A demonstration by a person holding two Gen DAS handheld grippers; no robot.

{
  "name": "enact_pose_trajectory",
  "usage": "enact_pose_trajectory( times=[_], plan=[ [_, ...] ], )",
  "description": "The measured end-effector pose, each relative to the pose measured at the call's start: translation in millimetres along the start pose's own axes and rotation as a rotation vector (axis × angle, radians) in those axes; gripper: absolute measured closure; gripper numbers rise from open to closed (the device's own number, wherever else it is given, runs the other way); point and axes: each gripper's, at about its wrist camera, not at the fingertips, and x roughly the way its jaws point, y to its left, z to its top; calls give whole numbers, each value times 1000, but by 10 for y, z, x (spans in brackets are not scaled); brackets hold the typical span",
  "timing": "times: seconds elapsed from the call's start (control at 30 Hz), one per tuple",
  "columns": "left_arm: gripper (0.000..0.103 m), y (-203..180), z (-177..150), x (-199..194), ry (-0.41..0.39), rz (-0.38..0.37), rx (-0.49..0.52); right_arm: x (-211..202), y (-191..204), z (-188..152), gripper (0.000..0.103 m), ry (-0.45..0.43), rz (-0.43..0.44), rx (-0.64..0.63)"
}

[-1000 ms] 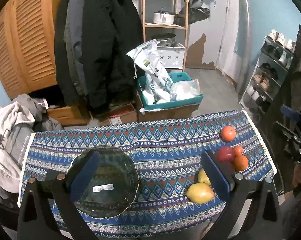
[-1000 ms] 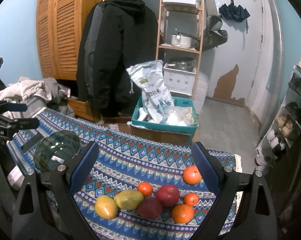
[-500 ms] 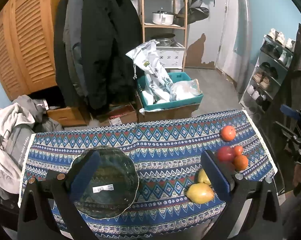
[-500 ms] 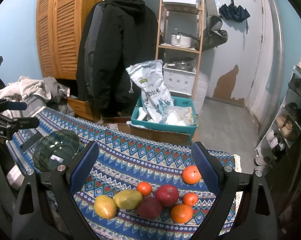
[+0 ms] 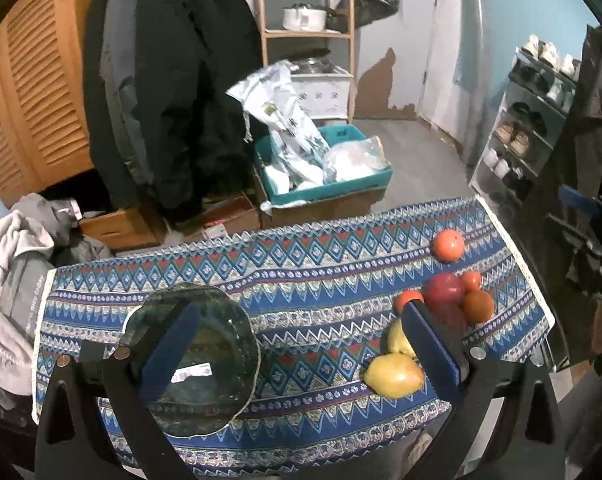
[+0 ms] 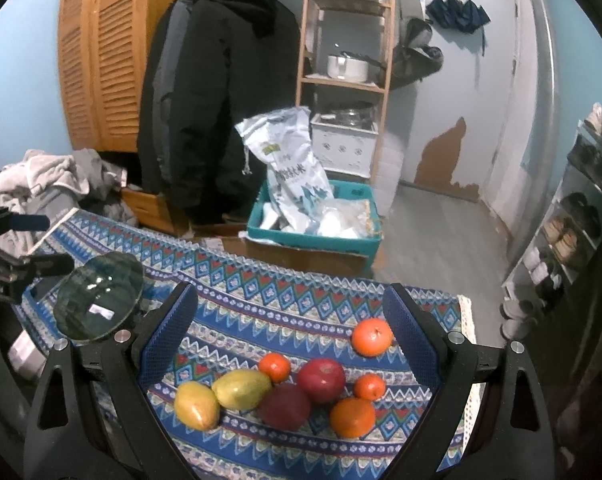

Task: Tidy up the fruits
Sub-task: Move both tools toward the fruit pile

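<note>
A dark glass plate (image 5: 205, 364) lies on the patterned tablecloth (image 5: 301, 280) at the left; it also shows in the right wrist view (image 6: 101, 300). Fruits lie at the right: two yellow mangoes (image 6: 241, 390) (image 6: 196, 405), two red apples (image 6: 321, 374) (image 6: 285, 406) and several oranges (image 6: 372, 337). My left gripper (image 5: 301, 356) is open and empty above the cloth between plate and fruit. My right gripper (image 6: 289, 340) is open and empty, held above the fruit pile.
Beyond the table are a teal crate with bags (image 6: 317, 220), a wooden shelf with a pot (image 6: 347, 68), hanging coats (image 6: 221, 100), a pile of clothes (image 5: 17, 272) at the left and a shoe rack (image 5: 533, 128) at the right.
Both views have shifted only slightly. The fruits and the plate have not moved.
</note>
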Motion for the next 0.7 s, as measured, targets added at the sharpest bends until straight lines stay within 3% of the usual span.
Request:
enact_pose_trajectory(
  times=[0.27,0.7],
  plan=[
    [1,-191,-148,381,118,-50,17,126,-203,-127,10,66,-34,26],
    [1,-555,-371,972,294,-86,58,582,-634,-627,10,277,-60,114]
  ],
)
